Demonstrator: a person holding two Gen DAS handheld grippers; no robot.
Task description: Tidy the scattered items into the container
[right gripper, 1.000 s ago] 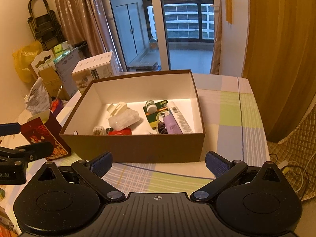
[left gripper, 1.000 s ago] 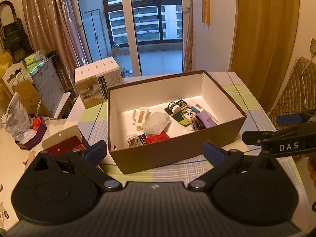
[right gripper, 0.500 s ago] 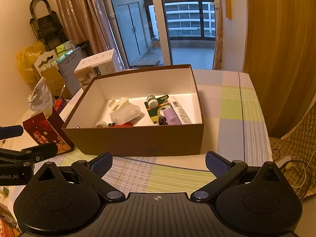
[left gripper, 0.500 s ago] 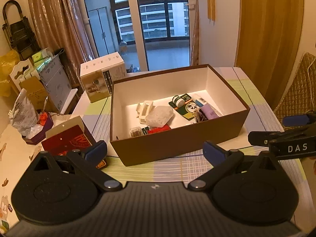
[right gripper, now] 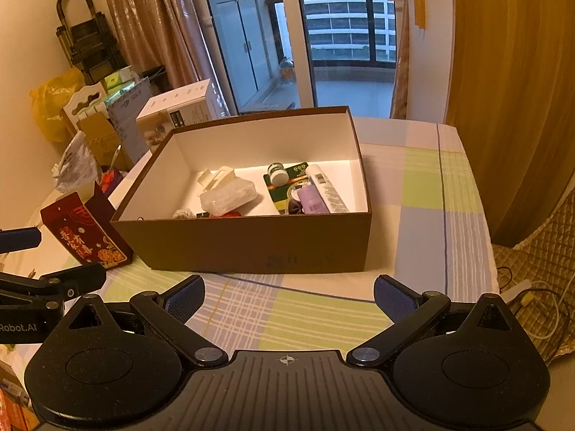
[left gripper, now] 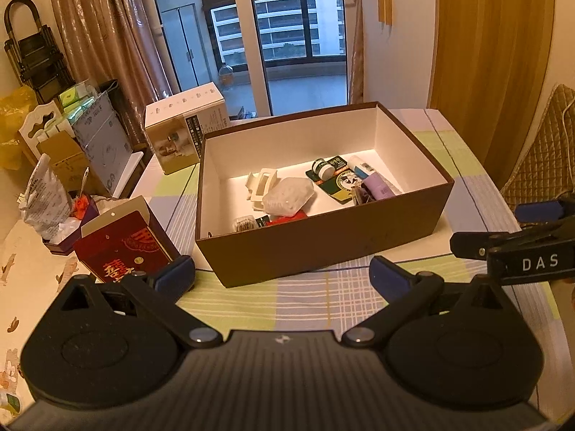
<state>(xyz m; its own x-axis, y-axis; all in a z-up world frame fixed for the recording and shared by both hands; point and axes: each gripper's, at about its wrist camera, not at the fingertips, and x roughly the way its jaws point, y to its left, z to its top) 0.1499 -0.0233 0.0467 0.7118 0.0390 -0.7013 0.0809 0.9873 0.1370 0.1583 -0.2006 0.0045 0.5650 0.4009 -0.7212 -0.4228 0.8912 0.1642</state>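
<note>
A brown box with a white inside (left gripper: 323, 248) (right gripper: 251, 240) stands on the checked tablecloth. In it lie a white clip (left gripper: 262, 183), a clear plastic case (left gripper: 287, 195) (right gripper: 228, 195), a small green-lidded jar (left gripper: 321, 167) (right gripper: 277, 173), a green card (left gripper: 341, 185), a white tube (right gripper: 325, 188), a lilac tube (left gripper: 375, 186) (right gripper: 312, 201) and a red item (left gripper: 285, 218). My left gripper (left gripper: 282, 274) is open and empty, in front of the box's near wall. My right gripper (right gripper: 289, 296) is open and empty, also in front of the box.
A red gift box (left gripper: 122, 251) (right gripper: 84, 233) stands left of the brown box. A white product box (left gripper: 187, 131) stands behind it. Cartons and bags (left gripper: 54, 165) crowd the far left. A quilted chair with cables (right gripper: 532, 287) is at the right table edge.
Both grippers have drawn back from the box and a little higher; the box looks smaller and farther. Both stay open and empty. The items in the box have not moved.
</note>
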